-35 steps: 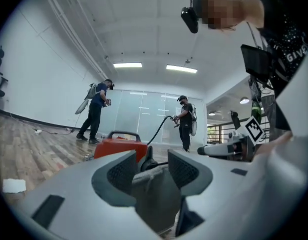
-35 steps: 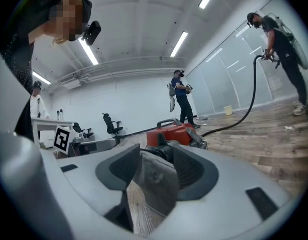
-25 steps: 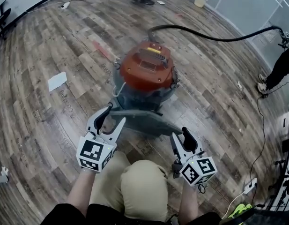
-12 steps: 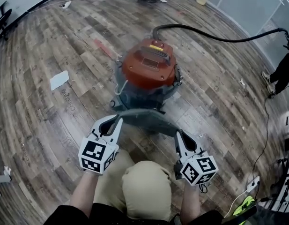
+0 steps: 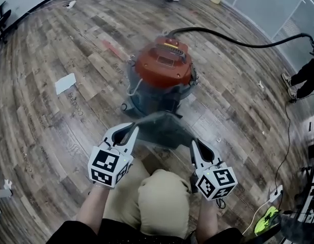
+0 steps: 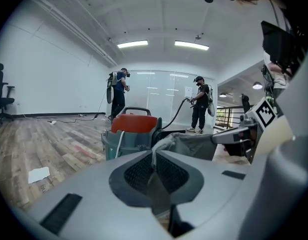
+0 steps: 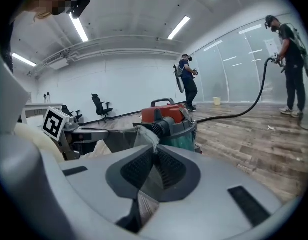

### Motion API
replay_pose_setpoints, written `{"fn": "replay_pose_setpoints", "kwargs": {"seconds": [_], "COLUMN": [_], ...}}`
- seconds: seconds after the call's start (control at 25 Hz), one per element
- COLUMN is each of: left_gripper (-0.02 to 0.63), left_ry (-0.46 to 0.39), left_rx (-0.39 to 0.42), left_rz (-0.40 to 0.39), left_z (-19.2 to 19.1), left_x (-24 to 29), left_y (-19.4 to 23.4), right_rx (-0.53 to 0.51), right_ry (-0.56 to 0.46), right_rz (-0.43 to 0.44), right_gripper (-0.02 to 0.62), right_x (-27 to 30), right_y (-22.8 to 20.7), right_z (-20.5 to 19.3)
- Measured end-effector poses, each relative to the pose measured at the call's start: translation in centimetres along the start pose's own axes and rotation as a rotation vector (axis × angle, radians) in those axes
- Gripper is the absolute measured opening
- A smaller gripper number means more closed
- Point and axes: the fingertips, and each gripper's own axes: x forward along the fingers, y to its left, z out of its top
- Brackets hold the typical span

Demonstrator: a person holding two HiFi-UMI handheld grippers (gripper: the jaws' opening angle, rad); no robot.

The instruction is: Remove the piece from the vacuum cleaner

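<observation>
The vacuum cleaner [image 5: 164, 67], a teal-grey drum with a red lid, stands on the wood floor ahead of me. A grey cloth piece [image 5: 162, 128] stretches from its near side toward me, lifted off the floor. My left gripper [image 5: 132, 131] is shut on the cloth's left edge, and my right gripper [image 5: 193, 144] on its right edge. In the left gripper view the cloth [image 6: 193, 146] runs right from the pinched jaws of the left gripper [image 6: 154, 151], in front of the vacuum cleaner [image 6: 131, 134]. In the right gripper view the cloth [image 7: 126, 136] leaves the right gripper [image 7: 154, 146] leftward.
A black hose [image 5: 233, 39] curves from the vacuum's back to a person [image 5: 302, 78] at the right. A white paper [image 5: 65, 83] lies on the floor to the left. My knee [image 5: 164, 200] is just below the grippers. An office chair [image 7: 100, 105] stands by the far wall.
Both grippers' jaws went from open to shut on the grey cloth's edges. The cloth has come up off the floor and toward me.
</observation>
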Motion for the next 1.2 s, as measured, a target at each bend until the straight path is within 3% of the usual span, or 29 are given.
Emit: {"fn": "replay_pose_setpoints", "kwargs": {"seconds": [0.16, 0.36, 0.44, 0.52, 0.68, 0.8, 0.84, 0.88, 1.0, 1.2], "left_gripper": [0.032, 0.032, 0.035, 0.076, 0.083, 0.078, 0.021, 0.009, 0.009, 0.009], "left_ry": [-0.024, 0.014, 0.014, -0.017, -0.068, -0.085, -0.088, -0.089, -0.086, -0.089], "left_rx": [-0.056, 0.022, 0.004, -0.029, -0.034, -0.009, -0.003, 0.001, 0.006, 0.002], "left_rz": [0.009, 0.003, -0.005, 0.004, 0.032, 0.024, 0.020, 0.009, -0.030, -0.054], "left_z": [-0.1, -1.6, -1.7, -1.3, -0.3, 0.3, 0.5, 0.7, 1.0, 1.1], "left_x": [-2.0, -2.4, -2.3, -2.6, -3.0, -2.8, -2.6, -2.3, -0.7, 0.5], "left_y": [0.9, 0.0, -0.2, 0.1, 0.6, -0.3, -0.7, -1.1, -2.4, -3.5], "right_rx": [0.037, 0.063, 0.091, 0.091, 0.074, 0.074, 0.082, 0.092, 0.105, 0.070], "right_ry": [-0.017, -0.059, -0.093, -0.098, -0.099, -0.106, -0.116, -0.127, -0.125, -0.128], "right_rz": [-0.026, -0.072, -0.078, -0.070, -0.065, 0.003, 0.026, 0.046, 0.099, 0.107], "right_gripper": [0.032, 0.038, 0.104, 0.212, 0.221, 0.214, 0.159, 0.010, 0.009, 0.009], "right_x": [-1.9, -2.3, -2.1, -1.8, -1.7, -1.7, -1.7, -1.6, -0.6, 0.3], "right_y": [-0.4, -0.1, 0.2, 0.6, 0.7, 1.5, 1.8, 2.0, 2.4, 2.5], "right_z": [-0.5, -0.7, -0.1, 0.3, 0.5, 0.8, 1.0, 1.2, 1.4, 1.7]}}
